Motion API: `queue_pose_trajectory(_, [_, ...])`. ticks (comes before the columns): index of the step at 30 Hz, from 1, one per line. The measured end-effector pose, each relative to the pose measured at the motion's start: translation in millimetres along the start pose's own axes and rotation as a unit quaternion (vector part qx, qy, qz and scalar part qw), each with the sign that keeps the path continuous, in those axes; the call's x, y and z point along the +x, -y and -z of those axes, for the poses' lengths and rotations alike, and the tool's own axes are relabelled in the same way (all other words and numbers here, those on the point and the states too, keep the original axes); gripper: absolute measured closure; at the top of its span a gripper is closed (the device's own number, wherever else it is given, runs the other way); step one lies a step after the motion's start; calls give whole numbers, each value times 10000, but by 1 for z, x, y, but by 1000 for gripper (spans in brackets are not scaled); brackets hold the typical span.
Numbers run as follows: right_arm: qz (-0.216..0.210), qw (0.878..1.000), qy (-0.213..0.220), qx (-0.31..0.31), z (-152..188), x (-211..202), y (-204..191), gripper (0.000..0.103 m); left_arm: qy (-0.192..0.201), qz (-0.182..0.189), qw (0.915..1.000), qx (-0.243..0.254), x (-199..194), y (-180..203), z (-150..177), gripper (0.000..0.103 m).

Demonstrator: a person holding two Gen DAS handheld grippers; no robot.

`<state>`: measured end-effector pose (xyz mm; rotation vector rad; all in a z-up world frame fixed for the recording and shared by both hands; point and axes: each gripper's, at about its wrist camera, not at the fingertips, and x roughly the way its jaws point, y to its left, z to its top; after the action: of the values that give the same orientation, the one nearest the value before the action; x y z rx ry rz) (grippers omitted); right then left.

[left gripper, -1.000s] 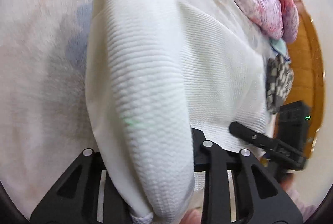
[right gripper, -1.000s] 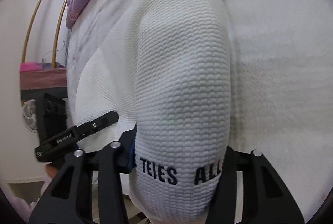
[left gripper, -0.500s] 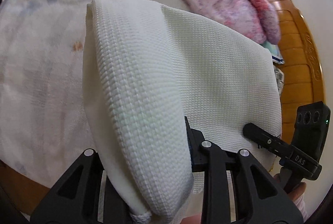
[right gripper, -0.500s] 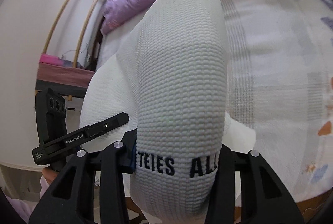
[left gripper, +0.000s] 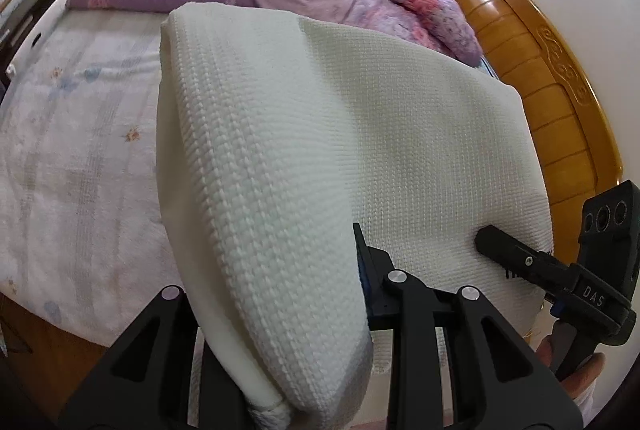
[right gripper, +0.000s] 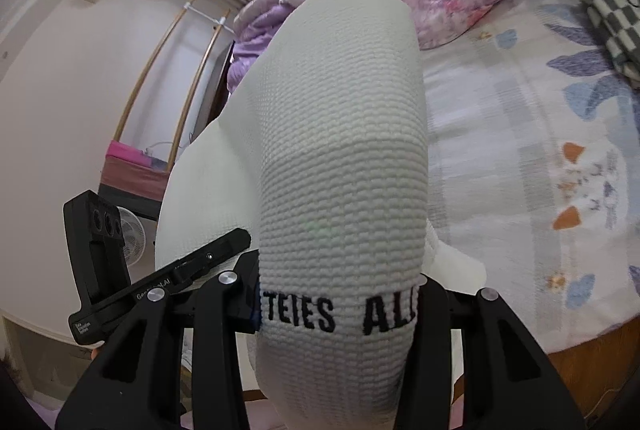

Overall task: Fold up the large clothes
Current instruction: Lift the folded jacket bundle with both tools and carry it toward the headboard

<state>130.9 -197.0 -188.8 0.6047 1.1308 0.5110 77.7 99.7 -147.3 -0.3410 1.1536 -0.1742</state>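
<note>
Lifting the white garment clear of the bed, which earlier filled our view close beneath it, we now have it hanging free for the next fold. Our left gripper and right gripper angle downward, jaws clamped on its bunched edges.

Soft daylight, sharp focus, fisheye bending, dark corners

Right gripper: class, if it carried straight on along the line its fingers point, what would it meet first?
The white knit garment clamped in the right gripper fills that line. Beyond it, probably the patterned bedsheet, though depth is unclear.
</note>
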Motion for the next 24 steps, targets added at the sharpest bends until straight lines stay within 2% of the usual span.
queue_pose_trajectory(6, [-28, 9995, 270, -160, 25, -79, 37, 64, 159, -34, 9996, 227, -6, 83, 55, 75])
queue_pose_trajectory(12, [190, 9980, 571, -180, 53, -159, 80, 64, 48, 151, 9983, 556, 6, 174, 106, 75])
queue_pose_trajectory(18, [445, 9937, 991, 278, 71, -230, 126, 64, -259, 332, 9924, 1159, 34, 258, 119, 76])
queue_pose_trajectory(24, [752, 9836, 1449, 767, 64, -274, 165, 64, -523, 682, 9823, 1667, 78, 321, 102, 76])
